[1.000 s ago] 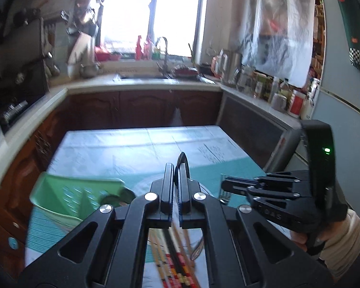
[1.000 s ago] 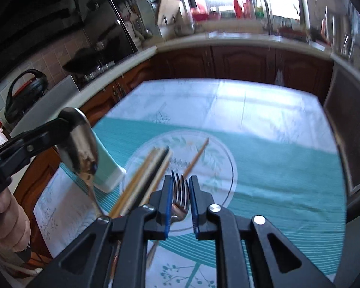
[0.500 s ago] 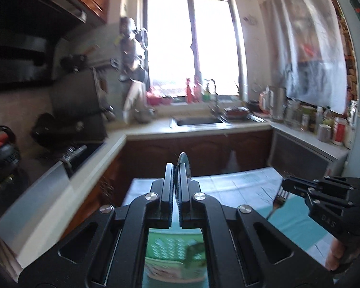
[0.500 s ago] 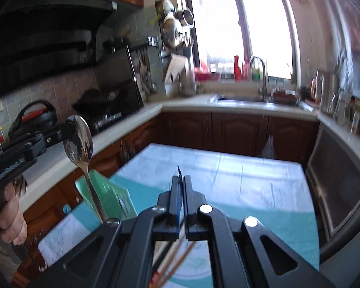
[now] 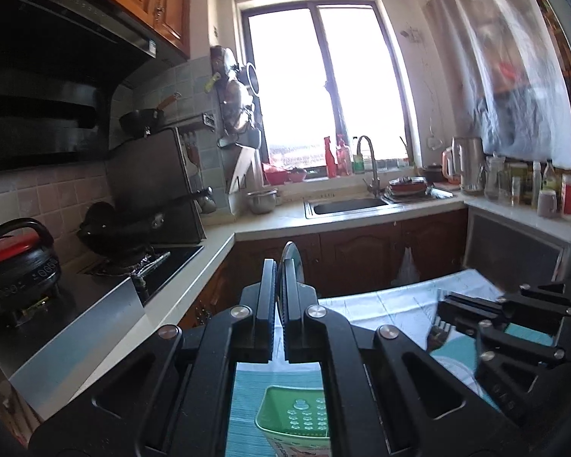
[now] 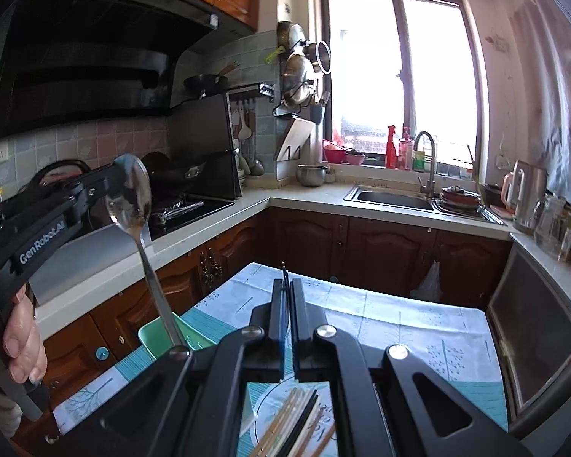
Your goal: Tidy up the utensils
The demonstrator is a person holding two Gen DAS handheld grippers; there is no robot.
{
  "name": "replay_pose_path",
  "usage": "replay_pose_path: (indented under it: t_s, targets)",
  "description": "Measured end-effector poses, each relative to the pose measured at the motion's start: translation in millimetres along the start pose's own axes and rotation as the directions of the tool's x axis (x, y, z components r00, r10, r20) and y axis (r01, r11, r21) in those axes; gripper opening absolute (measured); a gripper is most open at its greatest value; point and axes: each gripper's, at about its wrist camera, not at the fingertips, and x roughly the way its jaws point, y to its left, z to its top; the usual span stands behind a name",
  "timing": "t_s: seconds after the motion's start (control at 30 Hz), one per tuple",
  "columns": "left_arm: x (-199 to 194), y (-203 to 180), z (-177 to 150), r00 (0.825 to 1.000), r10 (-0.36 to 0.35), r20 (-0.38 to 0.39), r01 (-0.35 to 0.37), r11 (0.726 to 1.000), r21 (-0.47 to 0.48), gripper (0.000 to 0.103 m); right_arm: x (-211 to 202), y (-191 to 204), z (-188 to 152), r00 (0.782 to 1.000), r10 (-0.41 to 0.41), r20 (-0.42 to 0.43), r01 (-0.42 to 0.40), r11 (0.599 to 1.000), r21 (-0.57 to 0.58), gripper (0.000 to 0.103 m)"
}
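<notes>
Table (image 6: 418, 327) covered by a pale printed cloth with a teal band and a round white motif, set in front of the dark wood cabinets. On it: green perforated plastic basket (image 5: 299, 417) at the near-left part, and a bundle of chopsticks (image 6: 293, 424), light wood plus a few dark ones, lying on the round motif. Basket and chopsticks are apart, both partly hidden behind black gripper frames.

Spoon (image 6: 130, 195) handle tip hidden behind right gripper (image 6: 286, 297). Fork (image 5: 437, 333) handle lost inside its fingers. Green basket (image 5: 299, 419) and chopsticks (image 6: 289, 424) cut off at bottom edge.
</notes>
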Motion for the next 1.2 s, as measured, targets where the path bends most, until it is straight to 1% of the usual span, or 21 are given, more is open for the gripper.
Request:
replay_pose_path:
  t_s: [0.1,0.17,0.3,0.43,0.53,0.6,0.7,0.73,0.77,0.8,0.9,1.03,1.13,1.17,1.2]
  targets:
    - [11.8,-13.9,-18.4,1.0,-0.014,-0.025,0.015,0.999,0.033,0.001,8.3,13.1,-3.1,1.0,-0.011,-0.008,0.01,0.999,-0.039,0.002]
    - [21.7,-18.5,-29.2,0.998,-0.033,-0.055,0.035,0.998,0.044,0.001,16.0,20.7,-6.3,1.0,-0.01,-0.023,0.008,0.998,-0.069,0.002]
    - [40.4,-27.6,-50.2,0.989,-0.082,-0.125,0.086,0.996,0.027,0.002,30.8,34.9,-13.9,0.998,0.011,-0.069,-0.019,0.994,-0.108,0.002]
    - [64.6,-25.7,-68.2,0.966,-0.137,-0.22,0.131,0.991,-0.041,0.002,43.7,45.8,-21.5,0.991,0.041,-0.128,-0.058,0.99,-0.13,0.003]
    - [77.9,-23.4,-81.1,0.946,-0.182,-0.268,0.164,0.983,-0.087,0.002,52.6,46.0,-25.8,0.976,0.091,-0.196,-0.113,0.988,-0.106,0.006]
    - [77.8,-23.9,-84.9,0.951,-0.181,-0.25,0.165,0.983,-0.086,0.002,56.0,43.2,-27.2,0.968,0.114,-0.222,-0.134,0.988,-0.075,0.007]
    - [72.4,-24.6,-85.1,0.948,-0.22,-0.23,0.202,0.975,-0.097,0.002,54.0,38.0,-28.1,0.965,0.148,-0.216,-0.158,0.987,-0.031,0.011]
    - [72.0,-25.4,-85.6,0.943,-0.248,-0.222,0.229,0.968,-0.106,0.004,53.7,37.5,-27.3,0.965,0.153,-0.214,-0.162,0.987,-0.022,0.013]
    - [67.4,-25.0,-84.0,0.943,-0.254,-0.217,0.236,0.966,-0.108,0.009,51.6,34.6,-26.0,0.964,0.165,-0.21,-0.17,0.986,-0.004,0.015]
    - [65.1,-24.7,-83.1,0.943,-0.256,-0.21,0.238,0.965,-0.108,0.012,50.3,32.8,-25.0,0.962,0.175,-0.208,-0.177,0.984,0.01,0.018]
    - [57.3,-22.3,-79.6,0.948,-0.253,-0.193,0.233,0.965,-0.121,0.016,46.1,26.2,-23.0,0.961,0.201,-0.191,-0.195,0.979,0.051,0.029]
    - [47.5,-16.6,-77.8,0.941,-0.279,-0.19,0.249,0.954,-0.169,0.017,39.5,18.9,-18.6,0.961,0.217,-0.17,-0.203,0.974,0.098,0.029]
    - [33.8,-12.2,-78.3,0.938,-0.29,-0.191,0.256,0.949,-0.185,0.019,31.6,9.5,-17.8,0.959,0.235,-0.155,-0.214,0.966,0.143,0.029]
    - [29.0,-11.9,-80.2,0.938,-0.291,-0.188,0.257,0.948,-0.186,0.024,29.5,6.6,-18.0,0.96,0.235,-0.152,-0.213,0.965,0.151,0.029]
    - [23.5,-11.2,-80.7,0.939,-0.291,-0.183,0.257,0.948,-0.187,0.031,28.8,4.8,-18.2,0.961,0.234,-0.151,-0.21,0.965,0.154,0.029]
